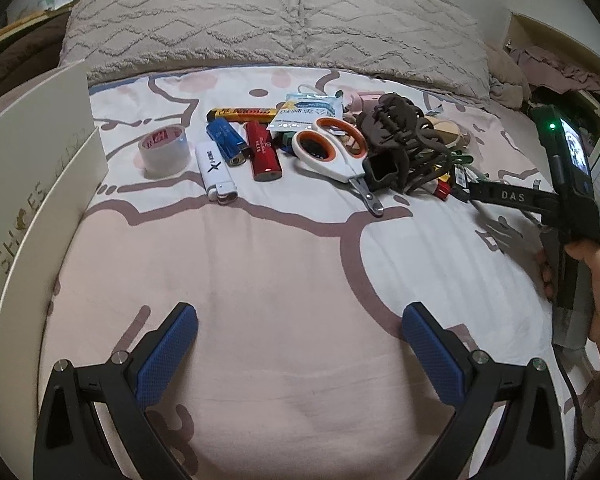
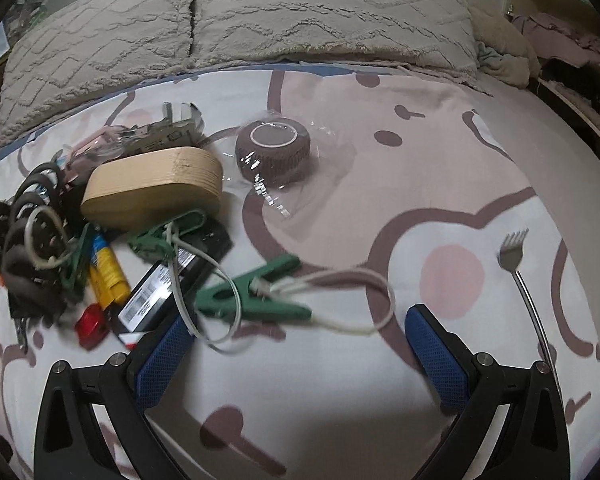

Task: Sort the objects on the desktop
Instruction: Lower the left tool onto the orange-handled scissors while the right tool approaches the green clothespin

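A pile of small objects lies on the bed sheet (image 1: pixel 292 264). Left to right I see a tape roll (image 1: pixel 164 150), a white lighter (image 1: pixel 216 176), a blue lighter (image 1: pixel 226 140), a red lighter (image 1: pixel 262 152), orange-handled scissors (image 1: pixel 336 152) and a brown hair claw (image 1: pixel 396 136). My left gripper (image 1: pixel 300 344) is open and well short of them, with nothing between its fingers. My right gripper (image 2: pixel 300 344) is also open. A green clothes peg (image 2: pixel 256 292) on a white cord lies just ahead of its fingers. The right gripper (image 1: pixel 466 192) reaches the pile's right end.
A white shoe box (image 1: pixel 32 200) stands at the left edge. Grey pillows (image 1: pixel 276 20) line the back. By the right gripper lie a wooden case (image 2: pixel 152 188), a brown wrapped roll (image 2: pixel 274 156), a yellow lighter (image 2: pixel 108 272) and a metal fork-like scratcher (image 2: pixel 524 280). A hand (image 1: pixel 596 280) holds the right gripper.
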`<state>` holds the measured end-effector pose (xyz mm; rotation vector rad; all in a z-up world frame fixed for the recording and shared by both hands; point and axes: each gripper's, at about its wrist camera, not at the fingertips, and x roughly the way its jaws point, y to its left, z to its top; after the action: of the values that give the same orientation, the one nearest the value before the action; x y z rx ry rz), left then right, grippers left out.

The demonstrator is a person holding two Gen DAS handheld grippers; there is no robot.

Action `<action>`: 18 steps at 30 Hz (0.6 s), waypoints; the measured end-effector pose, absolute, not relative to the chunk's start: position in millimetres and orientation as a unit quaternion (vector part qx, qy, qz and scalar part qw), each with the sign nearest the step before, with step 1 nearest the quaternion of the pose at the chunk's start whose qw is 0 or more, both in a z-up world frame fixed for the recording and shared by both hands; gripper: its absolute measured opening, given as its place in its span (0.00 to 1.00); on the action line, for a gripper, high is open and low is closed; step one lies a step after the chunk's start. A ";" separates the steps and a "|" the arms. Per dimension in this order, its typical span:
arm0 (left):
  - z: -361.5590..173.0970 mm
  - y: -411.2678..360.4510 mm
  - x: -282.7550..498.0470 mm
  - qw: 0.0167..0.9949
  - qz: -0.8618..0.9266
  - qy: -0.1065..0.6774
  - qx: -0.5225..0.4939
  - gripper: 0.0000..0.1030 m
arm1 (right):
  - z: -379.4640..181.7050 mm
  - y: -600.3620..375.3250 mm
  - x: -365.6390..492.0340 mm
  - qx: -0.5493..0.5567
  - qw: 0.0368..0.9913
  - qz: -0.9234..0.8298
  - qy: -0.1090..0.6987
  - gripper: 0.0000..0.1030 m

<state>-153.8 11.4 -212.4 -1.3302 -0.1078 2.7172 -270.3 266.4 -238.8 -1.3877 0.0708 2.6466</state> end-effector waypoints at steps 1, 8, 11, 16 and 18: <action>-213.7 11.1 -154.0 0.057 0.895 -0.038 -0.440 1.00 | -239.2 268.3 -273.5 -0.463 0.076 0.883 0.025 1.00; -220.2 12.3 -156.0 0.054 0.890 -0.038 -0.451 1.00 | -246.3 277.4 -280.1 -0.460 0.065 0.884 0.049 1.00; -222.2 13.1 -156.4 0.052 0.888 -0.035 -0.456 1.00 | -248.2 281.7 -276.7 -0.454 0.058 0.887 0.064 1.00; -221.5 18.6 -161.3 0.048 0.885 -0.015 -0.463 1.00 | -250.9 281.9 -271.2 -0.438 0.058 0.895 0.064 1.00; -220.8 21.4 -166.8 0.053 0.883 -0.013 -0.465 1.00 | -251.1 281.7 -270.0 -0.428 0.056 0.900 0.063 1.00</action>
<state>-166.8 21.4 -220.8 -1.4147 -0.0394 2.6854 -270.0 281.7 -251.1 -1.2979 0.1911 2.7298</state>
